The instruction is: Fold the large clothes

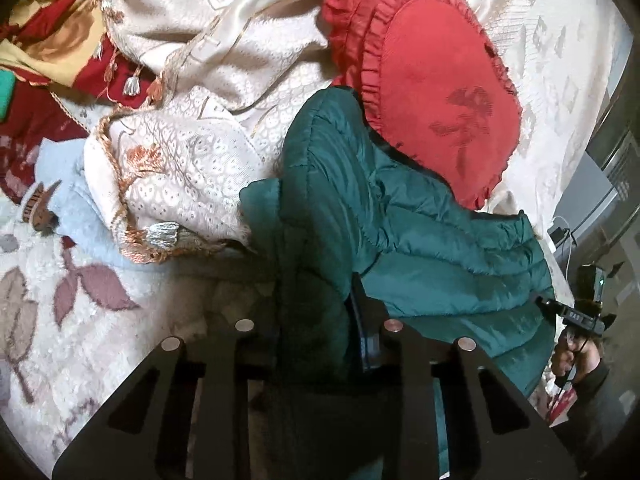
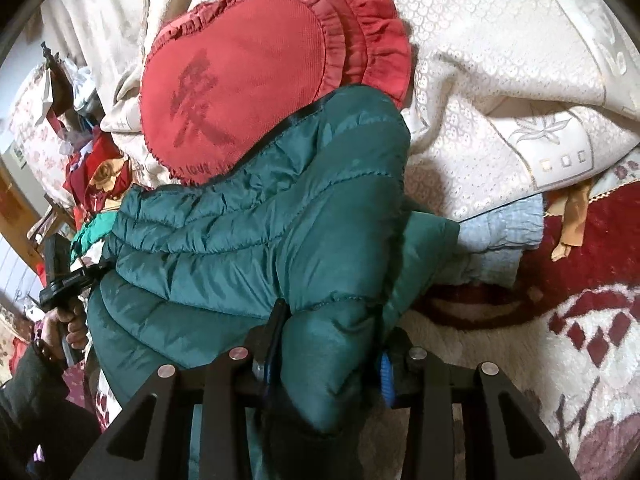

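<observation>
- Left wrist view: the left gripper (image 1: 320, 328), at lower centre of the frame, is pinching a bunched fold of the dark green quilted puffer jacket (image 1: 420, 248) between its narrowed jaws.
- The jacket is spreading from lower centre toward the right edge, its upper end lying against the red heart-shaped frilled cushion (image 1: 432, 92) at upper right.
- At lower right, the right gripper (image 1: 576, 312) is showing in a hand, touching the jacket's edge.
- A cream patterned bedspread (image 1: 192, 160) is bunching at centre left, above a pale floral rug (image 1: 80, 300).
- Right wrist view: the right gripper (image 2: 326, 356) is clamping a thick fold of jacket (image 2: 248, 240), jaws spread fairly wide around the padding.
- The left gripper (image 2: 68, 276) is appearing at the left edge.
</observation>
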Motion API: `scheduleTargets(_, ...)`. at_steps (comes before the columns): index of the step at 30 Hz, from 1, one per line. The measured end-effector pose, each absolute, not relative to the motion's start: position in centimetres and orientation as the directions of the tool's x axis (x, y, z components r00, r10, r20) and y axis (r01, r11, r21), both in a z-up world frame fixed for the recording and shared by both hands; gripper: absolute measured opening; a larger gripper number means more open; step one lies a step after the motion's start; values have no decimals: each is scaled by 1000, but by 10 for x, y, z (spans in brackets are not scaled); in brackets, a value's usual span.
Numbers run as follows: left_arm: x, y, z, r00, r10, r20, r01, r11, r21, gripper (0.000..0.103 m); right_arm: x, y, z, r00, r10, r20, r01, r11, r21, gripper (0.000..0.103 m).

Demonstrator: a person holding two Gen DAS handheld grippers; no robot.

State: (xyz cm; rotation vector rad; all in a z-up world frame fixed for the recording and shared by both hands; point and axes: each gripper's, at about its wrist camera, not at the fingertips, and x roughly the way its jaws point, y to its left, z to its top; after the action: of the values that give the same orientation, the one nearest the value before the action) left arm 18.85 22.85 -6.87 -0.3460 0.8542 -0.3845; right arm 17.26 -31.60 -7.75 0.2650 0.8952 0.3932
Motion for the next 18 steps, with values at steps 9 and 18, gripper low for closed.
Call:
scheduleTargets(9,127,229,-28,653,-447,-612,212,883,-419,24,131,-309,-44,624,425,-655,-256,904,343,31)
scheduleTargets(18,80,238,-13,623,-524,-581,246,836,-491,23,62,-313,-29,602,481,-638,-306,877,371,31)
